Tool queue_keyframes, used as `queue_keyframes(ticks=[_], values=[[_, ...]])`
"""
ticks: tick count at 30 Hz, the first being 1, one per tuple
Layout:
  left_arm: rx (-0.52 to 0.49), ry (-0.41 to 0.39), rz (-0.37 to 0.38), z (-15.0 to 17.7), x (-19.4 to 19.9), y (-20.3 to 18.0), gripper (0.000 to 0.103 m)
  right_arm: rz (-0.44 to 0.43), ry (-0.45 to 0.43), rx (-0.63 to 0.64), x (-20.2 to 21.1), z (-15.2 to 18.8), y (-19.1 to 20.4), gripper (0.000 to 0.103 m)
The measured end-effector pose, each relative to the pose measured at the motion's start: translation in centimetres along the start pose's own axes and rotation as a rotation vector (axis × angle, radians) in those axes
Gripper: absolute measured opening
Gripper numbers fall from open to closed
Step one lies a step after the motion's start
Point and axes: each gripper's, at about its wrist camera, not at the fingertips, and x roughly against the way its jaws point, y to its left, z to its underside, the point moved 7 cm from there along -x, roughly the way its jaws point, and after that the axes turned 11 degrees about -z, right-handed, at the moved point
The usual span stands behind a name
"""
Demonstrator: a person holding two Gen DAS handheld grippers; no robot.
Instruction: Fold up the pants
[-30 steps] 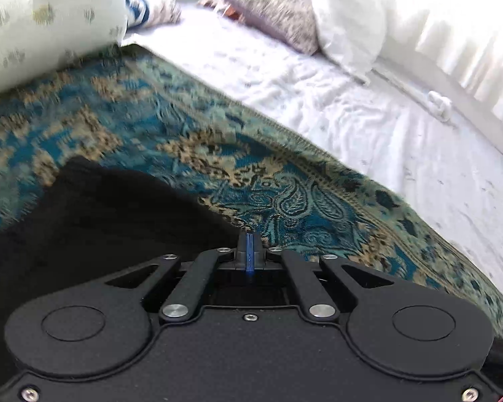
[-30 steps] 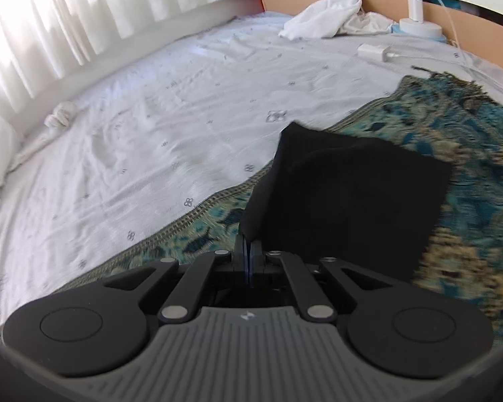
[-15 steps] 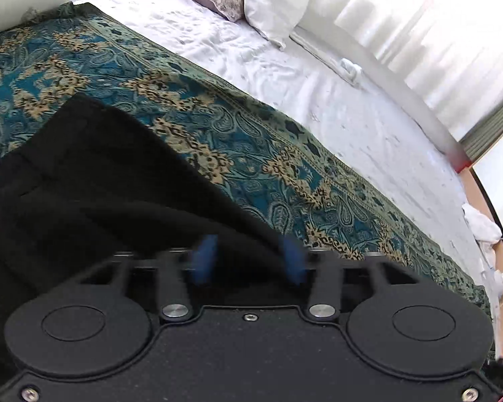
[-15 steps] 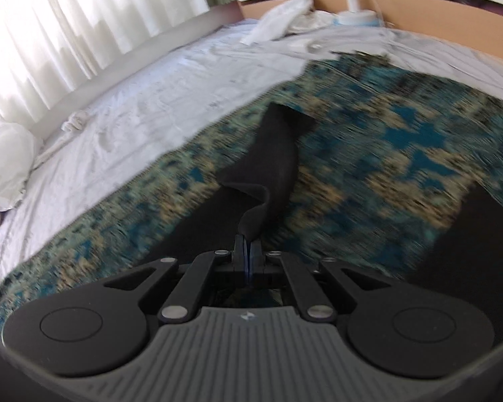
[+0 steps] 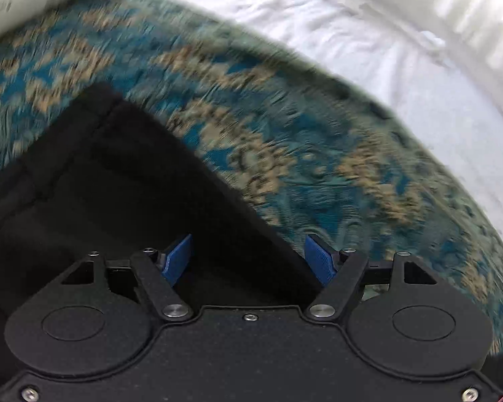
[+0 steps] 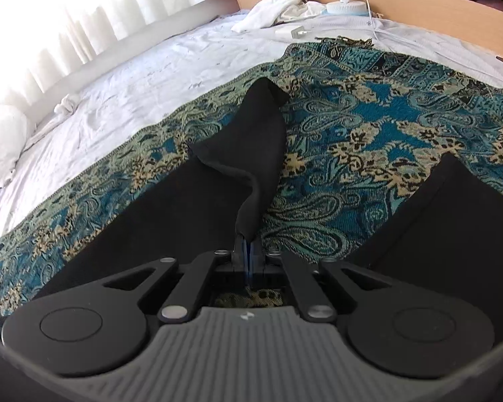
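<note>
Left gripper (image 5: 248, 256) spread wide above black pants (image 5: 117, 194); right gripper (image 6: 248, 251) pinching pants edge (image 6: 251, 201), cloth lifted. Pants lie on paisley throw (image 6: 369, 127). Fabric soft, limp, light; best held at hem or waistband corners.

- Daylight is pouring through the curtains (image 6: 84, 23), blowing them out white.
- Motion blur is smearing the left wrist view.
- Fisheye distortion is bending both views' edges.
</note>
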Motion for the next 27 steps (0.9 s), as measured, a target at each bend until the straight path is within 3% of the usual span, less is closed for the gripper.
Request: queue_keyframes(ticks=[3, 7, 8, 9, 10, 11, 12, 14, 20, 24, 27], values=[[0.01, -0.047, 0.007, -0.6, -0.1, -0.9, 0.088, 0.004, 0.009, 0.006, -0.4, 0.2, -0.2, 0.003], [0.046, -0.025, -0.022, -1.4, -0.8, -1.3, 0.089, 0.009, 0.021, 0.012, -0.6, 0.6, -0.7, 0.003], [0.051, -0.031, -0.037, -1.5, -0.8, -1.4, 0.08, 0.008, 0.023, 0.009, -0.6, 0.7, -0.8, 0.003], [0.048, -0.042, -0.067, -1.5, -0.8, -1.3, 0.058, 0.007, 0.025, 0.007, -0.6, 0.8, -0.9, 0.003], [0.035, -0.06, -0.111, -1.6, -0.7, -1.2, 0.041, 0.006, 0.025, 0.008, -0.6, 0.9, -0.9, 0.003], [0.015, -0.079, -0.154, -1.5, -0.5, -1.0, 0.015, 0.006, 0.024, 0.01, -0.6, 1.0, -0.9, 0.003], [-0.004, -0.1, -0.159, -1.4, -0.2, -0.8, 0.009, 0.006, 0.02, 0.014, -0.6, 1.0, -0.9, 0.003], [-0.01, -0.126, -0.123, -1.2, 0.7, -0.1, 0.004, 0.009, 0.0, 0.017, -0.3, 0.9, -0.8, 0.003], [0.049, -0.233, 0.072, -0.5, 6.8, 3.9, 0.003, 0.001, -0.09, 0.052, 2.4, -0.1, 0.3, 0.003], [0.133, -0.308, 0.224, 2.3, 11.6, 9.8, 0.003, -0.026, -0.14, 0.081, 5.9, 0.2, 0.3, 0.003], [0.173, -0.348, 0.271, 5.8, 13.2, 14.7, 0.003, -0.045, -0.136, 0.073, 8.3, 1.6, -0.5, 0.003]])
